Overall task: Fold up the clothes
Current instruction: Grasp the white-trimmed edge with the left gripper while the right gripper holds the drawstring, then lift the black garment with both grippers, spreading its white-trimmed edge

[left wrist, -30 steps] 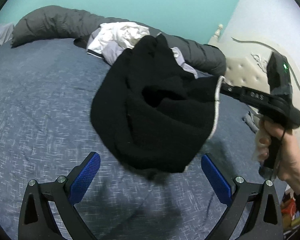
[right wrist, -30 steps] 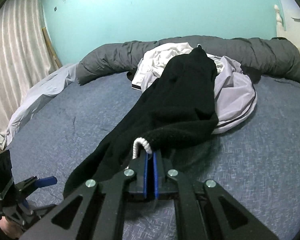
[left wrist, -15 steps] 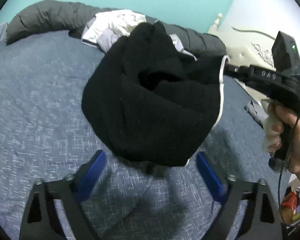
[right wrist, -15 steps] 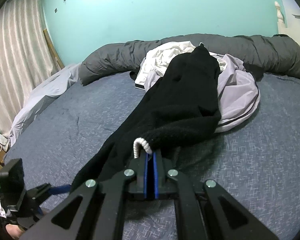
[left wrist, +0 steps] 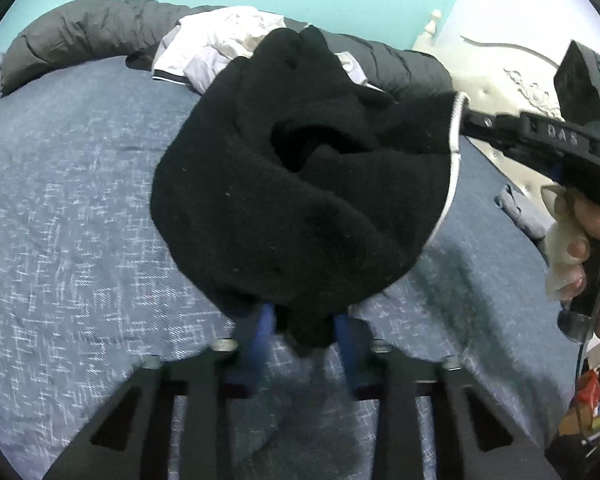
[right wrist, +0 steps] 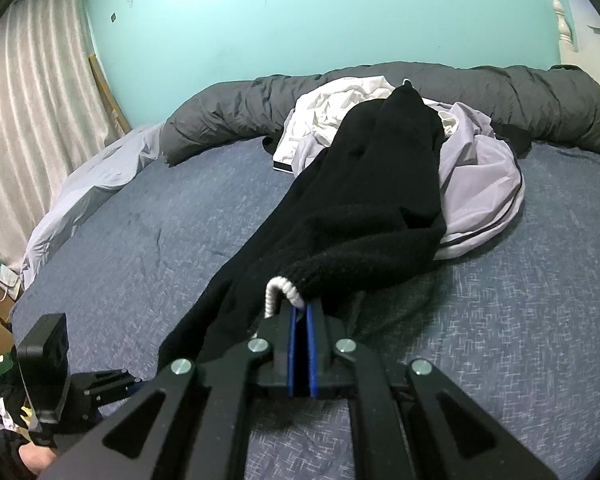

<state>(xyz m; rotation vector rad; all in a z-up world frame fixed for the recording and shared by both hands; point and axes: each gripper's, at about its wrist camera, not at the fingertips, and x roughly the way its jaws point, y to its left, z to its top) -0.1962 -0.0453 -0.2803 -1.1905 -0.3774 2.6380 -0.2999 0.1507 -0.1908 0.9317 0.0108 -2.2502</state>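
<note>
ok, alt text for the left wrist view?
The left tool has just been closing on the hanging lower fold of a black garment, above a blue bedspread. The right tool pinches the garment's white-trimmed edge, with grey bedding behind.

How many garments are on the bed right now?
3, maybe more hidden: the black sweater stretched between both grippers, a white garment and a lilac garment piled together beneath its far end, against the grey duvet.
</note>
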